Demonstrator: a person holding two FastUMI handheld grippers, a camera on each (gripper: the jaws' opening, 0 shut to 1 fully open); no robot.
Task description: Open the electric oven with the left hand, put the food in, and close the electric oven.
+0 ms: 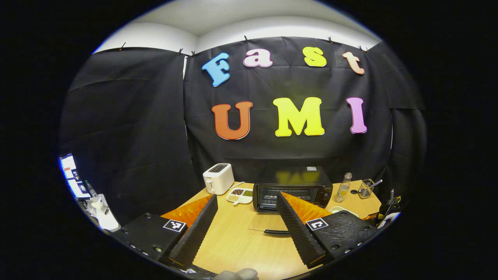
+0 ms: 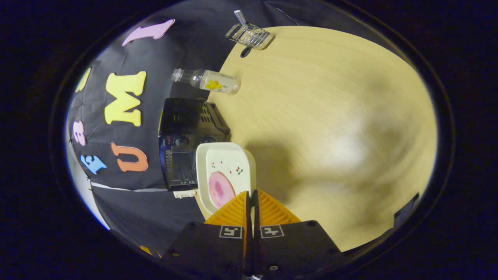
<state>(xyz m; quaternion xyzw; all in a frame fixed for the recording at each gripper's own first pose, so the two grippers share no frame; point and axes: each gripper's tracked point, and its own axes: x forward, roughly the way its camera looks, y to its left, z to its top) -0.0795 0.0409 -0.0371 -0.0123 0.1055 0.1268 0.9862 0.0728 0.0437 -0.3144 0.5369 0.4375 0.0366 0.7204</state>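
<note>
Pinching the rim of a stiff, light plate (image 2: pixel 225 171) of food, right gripper (image 2: pixel 252 194) clamps edgewise; left gripper (image 1: pixel 247 210) gapes before the open oven (image 1: pixel 292 188).

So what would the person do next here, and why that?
Probably carry the plate into the oven. The oven door already lies open flat on the table, the left gripper is open and holds nothing, and the right gripper pinches the plate's rim with the food on it.

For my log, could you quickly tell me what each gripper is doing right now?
Left gripper: open, holding nothing, facing the oven.
Right gripper: shut on the rim of the plate carrying food.
</note>
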